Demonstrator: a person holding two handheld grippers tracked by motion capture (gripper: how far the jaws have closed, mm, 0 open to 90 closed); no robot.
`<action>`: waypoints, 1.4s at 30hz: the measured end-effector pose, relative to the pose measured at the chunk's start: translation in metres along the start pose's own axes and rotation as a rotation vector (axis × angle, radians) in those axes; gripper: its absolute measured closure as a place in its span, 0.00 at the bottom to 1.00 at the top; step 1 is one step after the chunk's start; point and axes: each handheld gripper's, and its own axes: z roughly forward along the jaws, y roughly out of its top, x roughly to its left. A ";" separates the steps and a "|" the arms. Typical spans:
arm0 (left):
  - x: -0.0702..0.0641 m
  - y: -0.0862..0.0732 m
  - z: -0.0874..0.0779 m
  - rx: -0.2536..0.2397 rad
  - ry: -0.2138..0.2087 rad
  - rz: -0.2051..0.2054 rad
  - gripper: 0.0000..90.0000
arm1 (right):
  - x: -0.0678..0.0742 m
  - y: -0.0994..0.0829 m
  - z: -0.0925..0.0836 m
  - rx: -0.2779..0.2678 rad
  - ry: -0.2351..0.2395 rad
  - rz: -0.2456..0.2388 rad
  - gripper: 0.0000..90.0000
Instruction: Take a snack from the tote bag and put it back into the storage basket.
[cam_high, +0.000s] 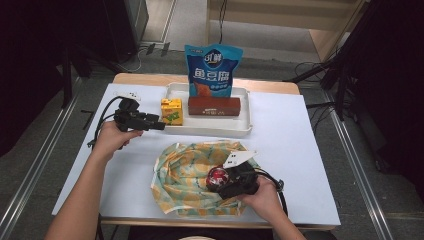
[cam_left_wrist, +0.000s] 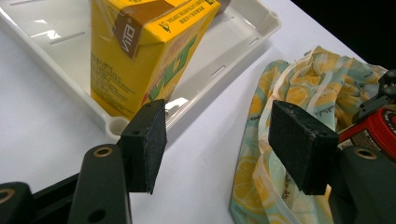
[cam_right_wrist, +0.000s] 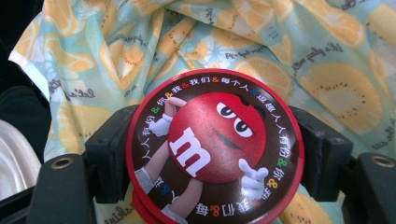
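gripping a round red candy tin (cam_right_wrist: 215, 147) between its jaws, my right gripper (cam_high: 231, 184) holds it over the fruit-print cloth bag (cam_high: 187, 175); the right gripper view shows both pads pressed on the tin's rim and the printed lid facing me, a detail the high view blurs to a red spot. my left gripper (cam_left_wrist: 217, 140) has its jaws apart with nothing between them. its own view puts a yellow drink carton (cam_left_wrist: 140, 51) just beyond the left pad, standing in the white tray (cam_left_wrist: 243, 28), and the cloth past the right pad. from the high view i also see a blue snack bag (cam_high: 212, 70) and a brown box (cam_high: 214, 106) on the tray, on the counter (cam_high: 290, 135).
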 end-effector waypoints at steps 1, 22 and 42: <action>0.000 0.000 0.000 0.002 -0.001 -0.001 0.42 | 0.000 0.001 -0.001 -0.002 0.000 0.002 0.29; -0.006 -0.004 -0.002 0.019 0.007 0.017 0.41 | -0.008 0.012 -0.013 -0.023 -0.002 0.038 0.29; -0.012 -0.011 -0.010 0.016 0.007 0.023 0.41 | -0.016 0.032 -0.023 -0.031 -0.003 0.033 0.29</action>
